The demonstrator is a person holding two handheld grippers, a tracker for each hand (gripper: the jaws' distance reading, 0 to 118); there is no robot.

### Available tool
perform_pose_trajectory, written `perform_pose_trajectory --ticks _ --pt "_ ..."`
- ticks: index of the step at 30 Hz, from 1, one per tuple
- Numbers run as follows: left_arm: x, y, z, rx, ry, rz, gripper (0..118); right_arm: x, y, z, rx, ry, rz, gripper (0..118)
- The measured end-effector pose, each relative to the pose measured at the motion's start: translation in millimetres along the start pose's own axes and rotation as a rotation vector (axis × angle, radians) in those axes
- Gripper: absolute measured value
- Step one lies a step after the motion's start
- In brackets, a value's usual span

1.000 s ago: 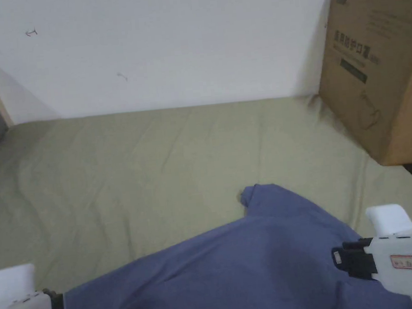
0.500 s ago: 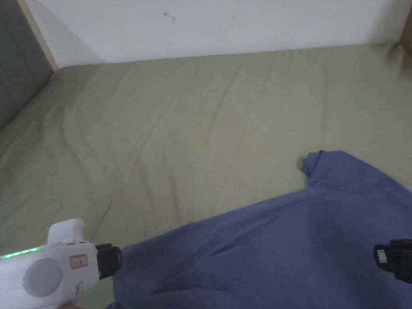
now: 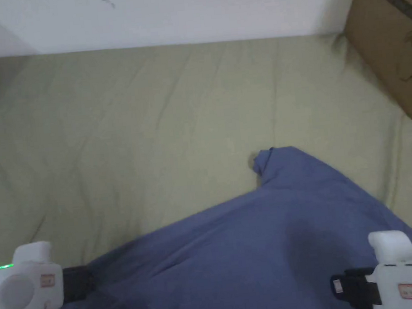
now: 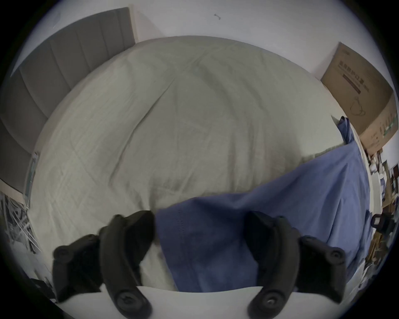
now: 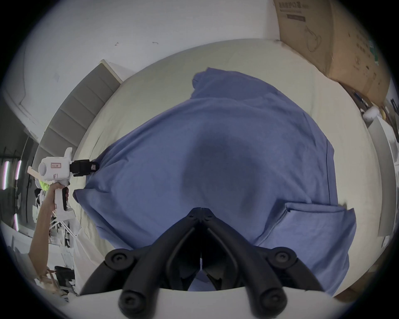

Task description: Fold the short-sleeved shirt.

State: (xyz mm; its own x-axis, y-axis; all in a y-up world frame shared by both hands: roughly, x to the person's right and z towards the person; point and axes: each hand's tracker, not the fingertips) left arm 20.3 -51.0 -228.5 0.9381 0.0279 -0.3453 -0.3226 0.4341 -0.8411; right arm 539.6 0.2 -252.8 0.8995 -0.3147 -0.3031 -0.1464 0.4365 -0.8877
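The right gripper (image 5: 201,210) has its jaws closed tip to tip on the near edge of the blue shirt (image 5: 226,164), which bulges up in front of them. The left gripper (image 4: 199,235) has its jaws spread wide, a corner of the shirt lying between them; in the right gripper view its black tip sits against the shirt's left edge, but whether either jaw presses the cloth I cannot tell.

One shirt lies on the olive-green bed (image 3: 152,121), near the front edge, its long axis running left to right between the two grippers. A bunched tip of fabric (image 3: 264,158) points toward the white wall (image 3: 186,8).

One brown cardboard box (image 3: 394,39) stands at the bed's far right corner; its dark printing is too blurred to read. A grey padded headboard (image 4: 43,86) closes the bed's left end.
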Motion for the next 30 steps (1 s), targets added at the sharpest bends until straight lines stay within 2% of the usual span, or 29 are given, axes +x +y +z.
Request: perform_pose_trajectory --ticks 1,2,3,5,7,10,12,16,17,18,19,20,21,22,25,27,30 --pt "3 2 4 0.009 0.007 -0.003 61 2 -2 0 -0.001 0.003 -0.002 0" --pt "6 4 8 0.024 0.013 -0.014 26 3 -3 0 -0.002 0.000 -0.009 0" --pt "12 2 17 0.044 0.018 -0.028 0 5 -4 0 -0.004 -0.001 -0.008 0" --pt "22 6 16 0.030 0.022 -0.034 0 13 -6 0 -0.008 0.000 -0.013 0" --pt "25 3 8 0.034 0.068 -0.108 0 18 -7 2 -0.011 0.004 -0.022 0" --pt "26 3 20 0.071 0.048 -0.083 0 32 -1 7 -0.007 0.016 -0.035 0" --pt "21 5 34 0.097 -0.004 -0.038 0 43 12 9 -0.004 0.010 -0.037 0" --pt "29 11 61 0.153 0.015 -0.075 0 69 62 9 0.019 -0.018 -0.033 0" --pt "31 12 66 0.165 0.011 -0.080 0 77 81 4 0.020 -0.042 -0.023 6" --pt "33 13 69 0.168 0.007 -0.087 0 81 98 -1 0.015 -0.103 -0.023 26" --pt "33 12 72 0.183 -0.004 -0.107 0 87 115 -8 0.023 -0.147 -0.026 55" --pt "35 10 75 0.196 -0.010 -0.124 0 89 132 -15 0.033 -0.169 -0.025 93" --pt "37 9 77 0.193 -0.007 -0.126 0 93 146 -21 0.045 -0.176 -0.037 108" --pt "38 7 78 0.190 -0.005 -0.132 0 97 161 -28 0.049 -0.172 -0.039 112" --pt "37 6 80 0.190 -0.022 -0.122 0 103 198 -53 0.005 -0.186 -0.050 110" --pt "35 3 80 0.194 -0.028 -0.119 0 103 208 -67 0.005 -0.209 -0.088 111" --pt "32 2 75 0.185 -0.007 -0.133 0 101 212 -90 0.003 -0.223 -0.070 110"
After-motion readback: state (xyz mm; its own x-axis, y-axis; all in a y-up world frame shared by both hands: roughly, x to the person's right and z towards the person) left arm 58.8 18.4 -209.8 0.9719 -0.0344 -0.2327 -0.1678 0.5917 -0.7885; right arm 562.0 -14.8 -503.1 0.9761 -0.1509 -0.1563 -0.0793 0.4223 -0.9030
